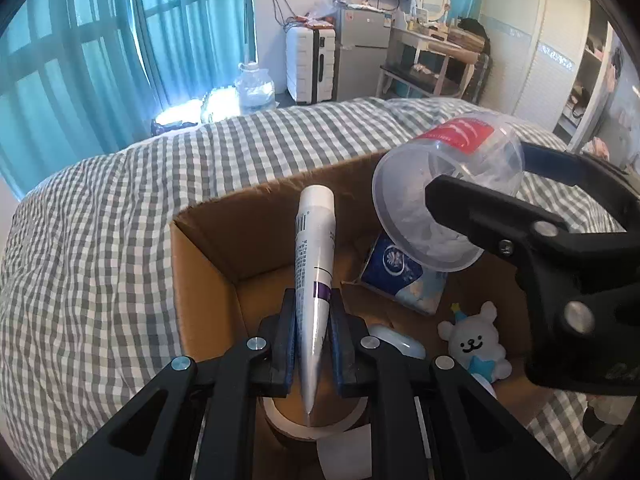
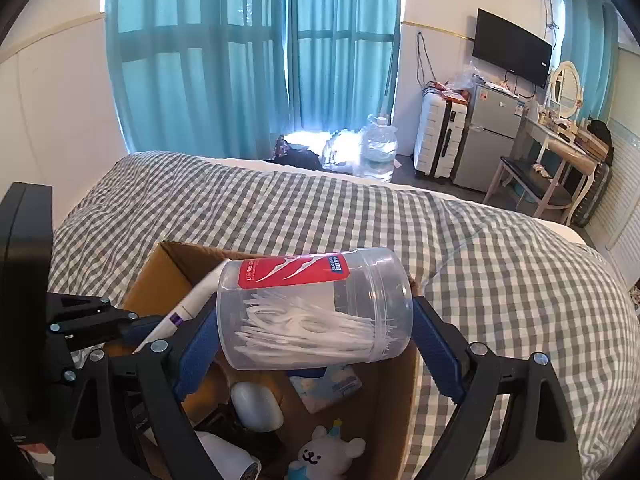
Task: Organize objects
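My left gripper is shut on a white tube with a purple band, held cap-forward over the open cardboard box. My right gripper is shut on a clear plastic jar of white floss picks with a red label, lying sideways between the blue pads above the same box. From the left wrist view the jar hangs at the right, over the box. The tube and the left gripper show at the left in the right wrist view.
Inside the box lie a blue tissue pack, a small white bear toy, a white oval item and a tape roll. The box rests on a grey checked bedspread. A suitcase, fridge and dressing table stand behind the bed.
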Motion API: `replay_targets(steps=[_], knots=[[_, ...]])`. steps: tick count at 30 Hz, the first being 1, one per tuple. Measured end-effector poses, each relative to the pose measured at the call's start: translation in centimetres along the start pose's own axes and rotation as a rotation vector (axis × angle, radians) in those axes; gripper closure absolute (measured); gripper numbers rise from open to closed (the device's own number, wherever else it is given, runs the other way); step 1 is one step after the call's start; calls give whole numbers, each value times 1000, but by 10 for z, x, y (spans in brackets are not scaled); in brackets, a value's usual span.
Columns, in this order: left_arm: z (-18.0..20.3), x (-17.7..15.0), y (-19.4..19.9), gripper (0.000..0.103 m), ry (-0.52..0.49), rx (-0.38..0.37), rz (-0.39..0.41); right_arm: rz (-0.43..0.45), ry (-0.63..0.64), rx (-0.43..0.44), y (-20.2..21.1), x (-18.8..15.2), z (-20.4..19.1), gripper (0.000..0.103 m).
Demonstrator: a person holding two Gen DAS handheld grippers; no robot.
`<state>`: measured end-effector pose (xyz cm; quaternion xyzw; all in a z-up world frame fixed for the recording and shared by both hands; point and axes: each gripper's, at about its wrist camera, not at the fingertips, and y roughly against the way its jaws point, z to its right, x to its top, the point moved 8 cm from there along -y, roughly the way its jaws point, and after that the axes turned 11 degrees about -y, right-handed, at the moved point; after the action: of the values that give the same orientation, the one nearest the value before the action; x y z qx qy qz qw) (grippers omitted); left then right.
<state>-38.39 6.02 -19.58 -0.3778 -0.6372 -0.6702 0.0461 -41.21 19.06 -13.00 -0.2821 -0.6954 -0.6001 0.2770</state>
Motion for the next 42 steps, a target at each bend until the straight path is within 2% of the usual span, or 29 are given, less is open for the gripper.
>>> replay_targets(steps=[3,6,9,11,12,18,28,37,42], knots=[[1,-4,-4,89,12,-17,-6,-2,15,10,0,-3,-2,14],[7,-9,-1,81,-1,-59,-8,-4,7,28,4,-5,-4,14],[14,-13,2,61,-20,-69,-13,0,-22,40,10,-4,-6,13],[16,-11,10,13,-17,-62,-3,26,-40,39,22,-1,-3,11],[16,-11,18,10,-10,-49,17,37,-51,42,28,1,-3,10],[9,-5,62,9,11,-24,61,110,-82,27,81,24,-2,4],[-3,22,187,4,36,90,234,253,-70,10,206,55,-15,2],[7,26,292,1,24,202,377,367,-57,-9,304,58,-19,1],[16,23,336,1,24,244,420,420,-54,-20,351,54,-13,1]])
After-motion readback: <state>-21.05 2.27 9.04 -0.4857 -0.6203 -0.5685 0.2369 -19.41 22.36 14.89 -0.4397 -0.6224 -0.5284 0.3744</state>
